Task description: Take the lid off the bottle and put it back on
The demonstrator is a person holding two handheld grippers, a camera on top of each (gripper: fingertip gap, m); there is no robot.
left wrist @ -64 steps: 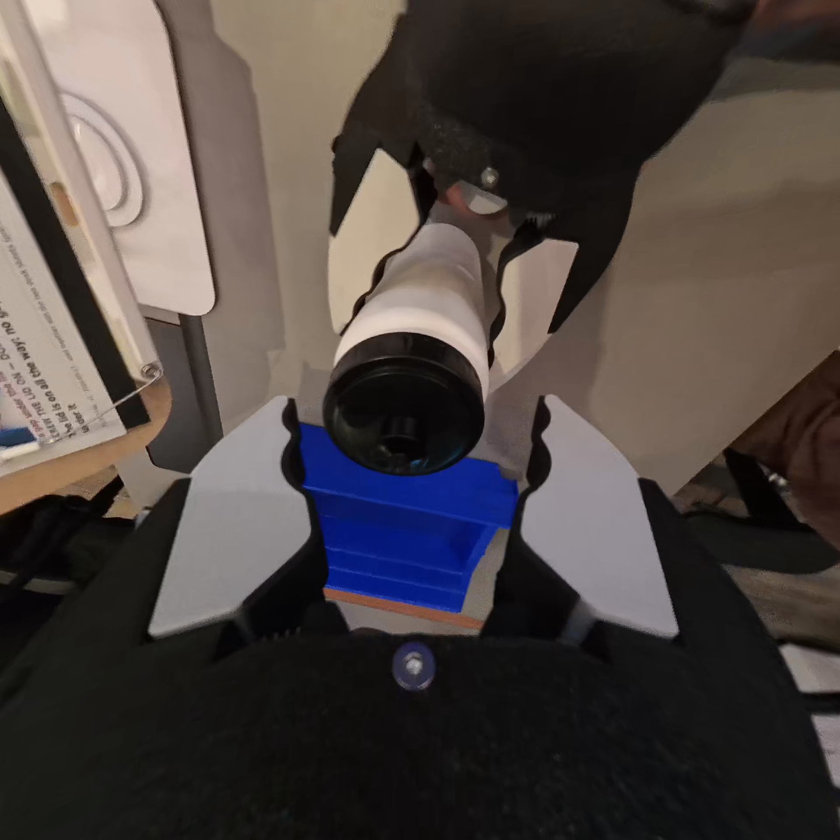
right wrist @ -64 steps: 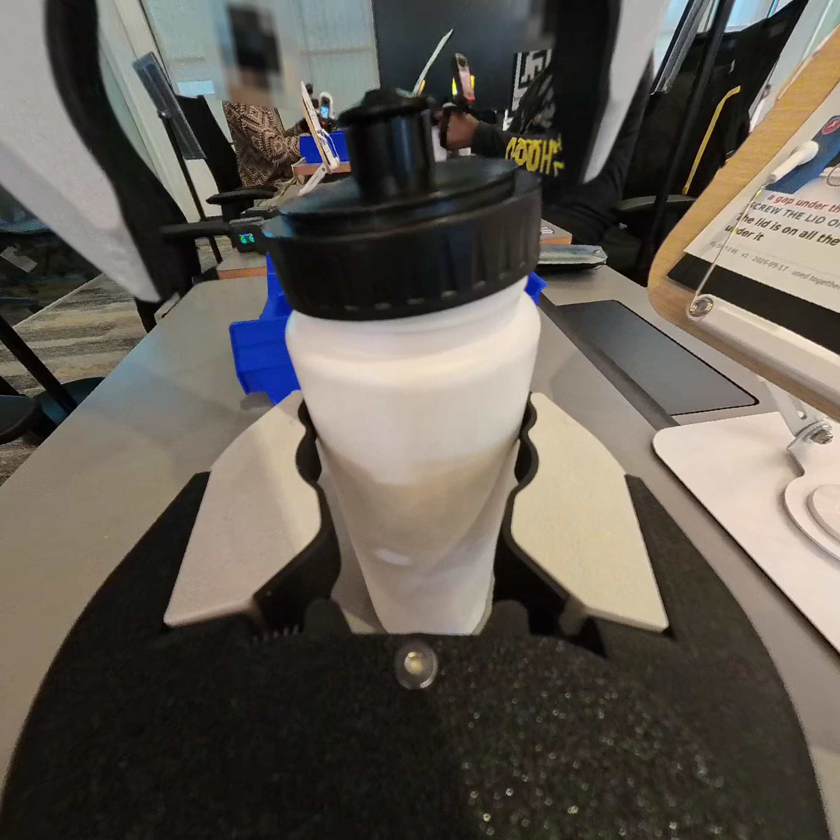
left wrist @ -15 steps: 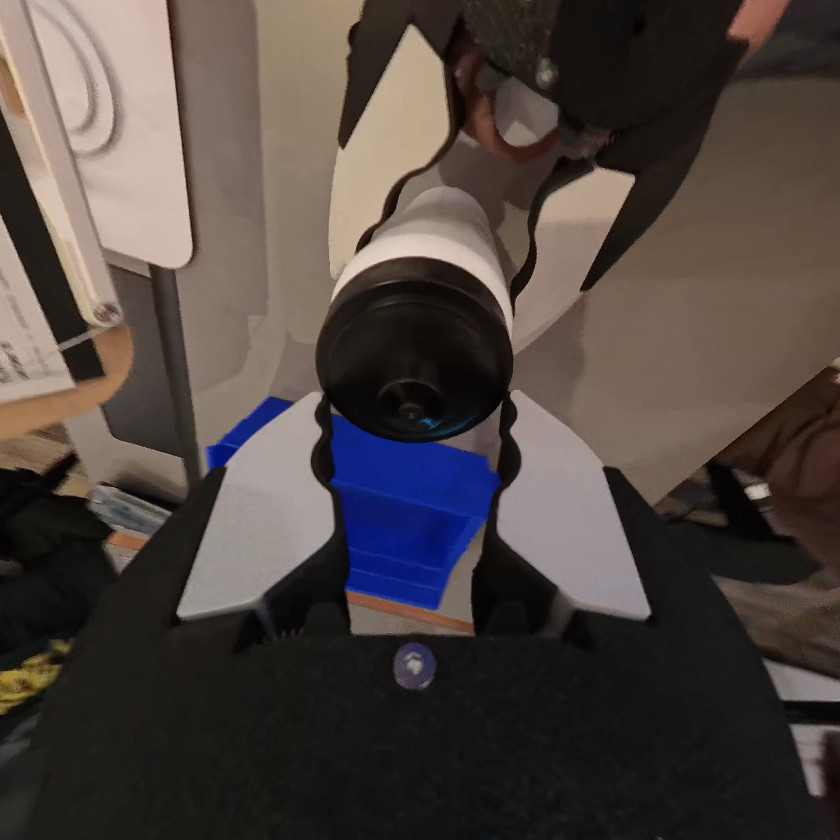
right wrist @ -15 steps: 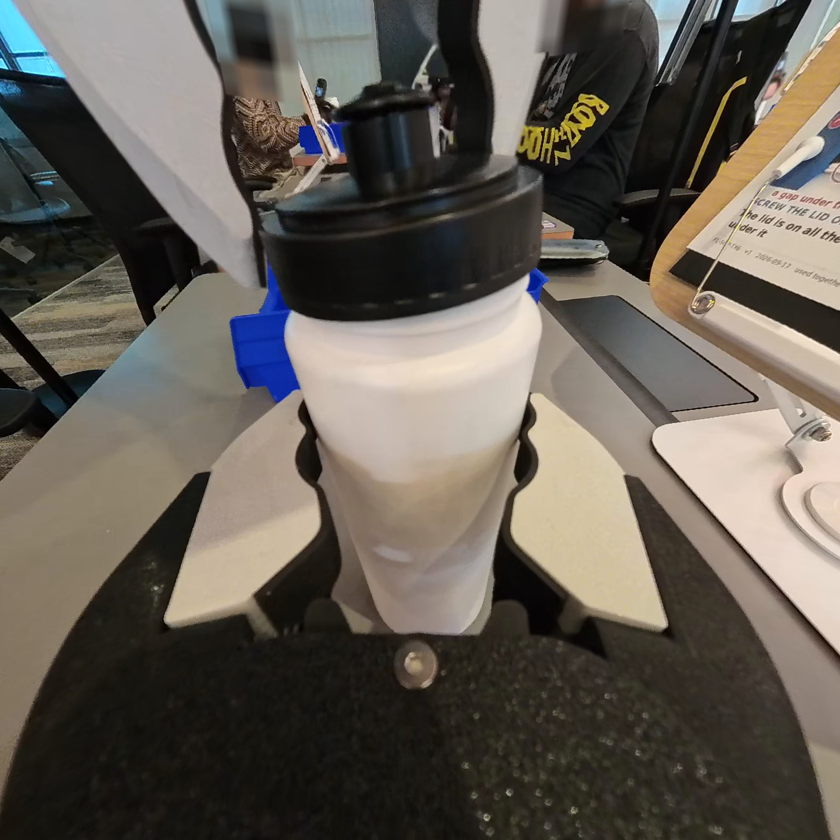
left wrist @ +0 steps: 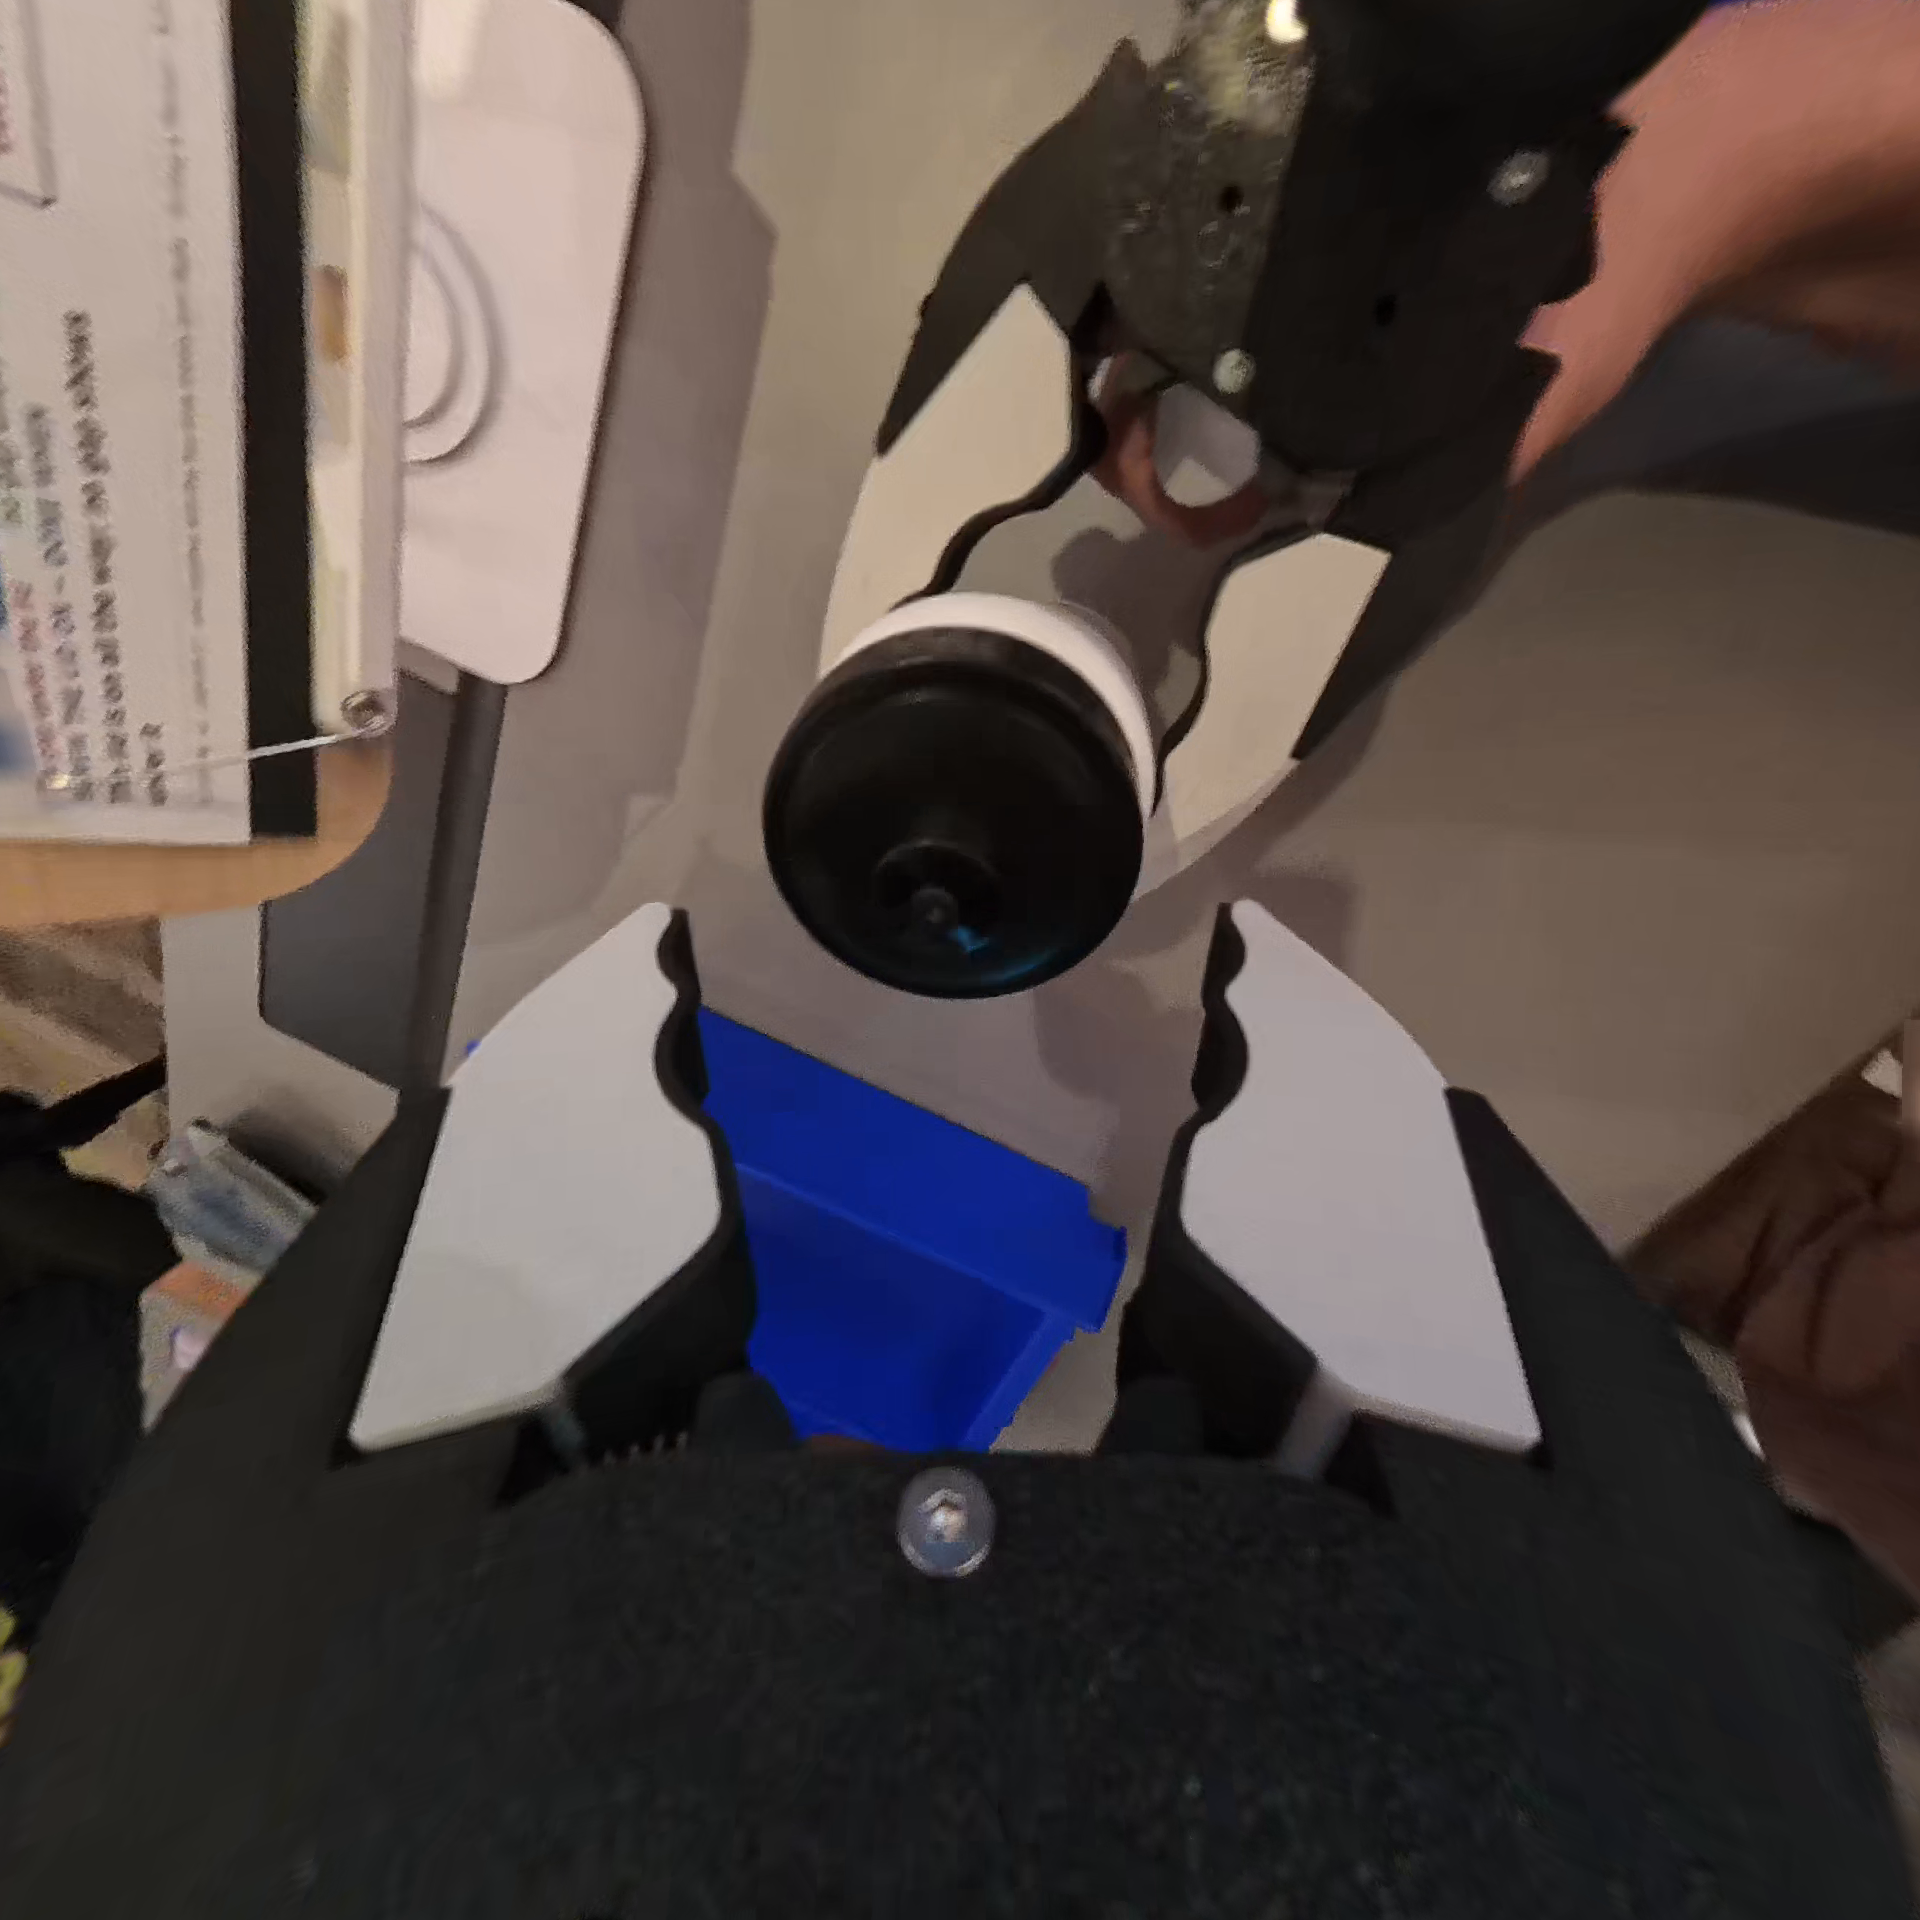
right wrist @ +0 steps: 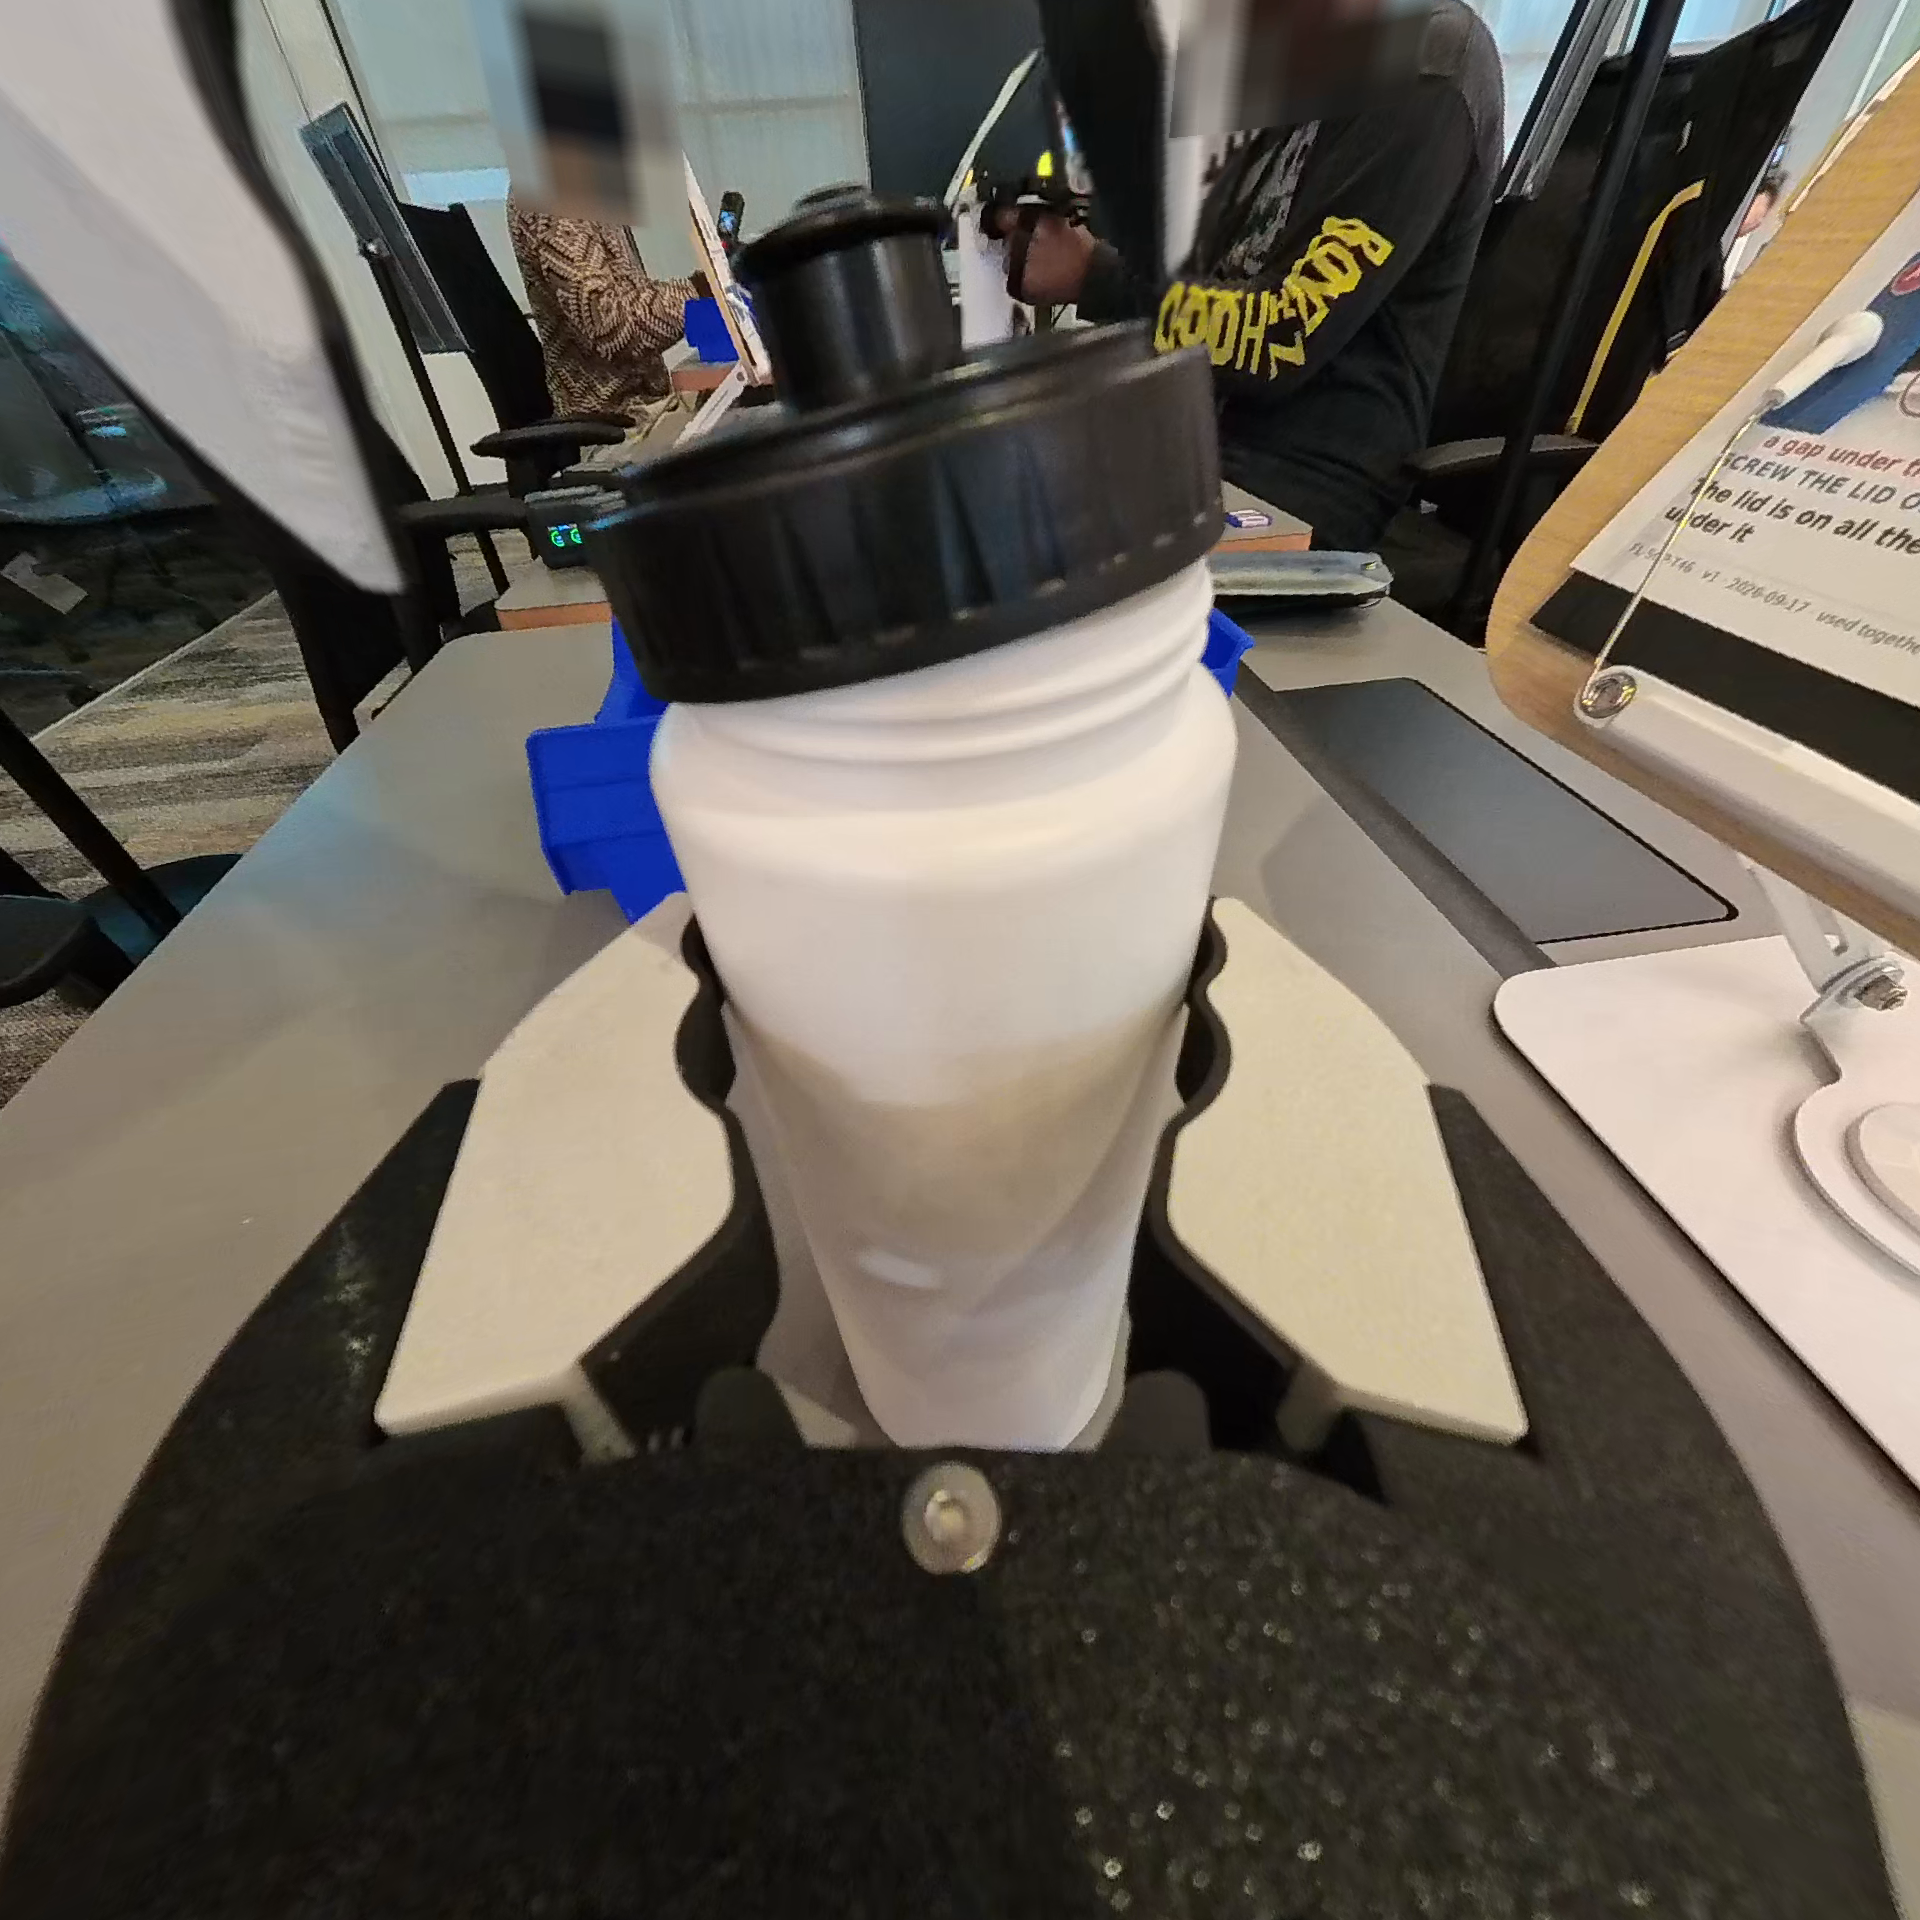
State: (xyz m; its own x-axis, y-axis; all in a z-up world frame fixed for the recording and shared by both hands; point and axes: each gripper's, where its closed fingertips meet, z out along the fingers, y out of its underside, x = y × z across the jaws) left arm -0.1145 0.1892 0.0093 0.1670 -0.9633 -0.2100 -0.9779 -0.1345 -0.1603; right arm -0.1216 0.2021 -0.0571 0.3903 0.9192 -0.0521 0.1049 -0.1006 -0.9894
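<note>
A white bottle [right wrist: 935,883] stands upright in my right gripper [right wrist: 953,935], whose two pads press on its sides. Its black lid [right wrist: 904,520] with a spout sits tilted on the neck, raised at the right so the white threads show. In the left wrist view I look down on the lid [left wrist: 951,831]. My left gripper [left wrist: 948,920] is open wide above it, and its fingertips [left wrist: 670,935] stand clear of the lid's rim. The left gripper's fingers [right wrist: 1112,156] show above the lid in the right wrist view.
A blue bin [right wrist: 592,800] stands on the grey table [right wrist: 312,883] just behind the bottle. A wooden sign board [right wrist: 1714,468] on a white base plate [right wrist: 1662,1091] stands at the right. People sit at desks beyond the table.
My left gripper was shut on the lid's rim half a second ago; it has opened and drawn back. The lid has gone from sitting level to sitting tilted with threads showing.
</note>
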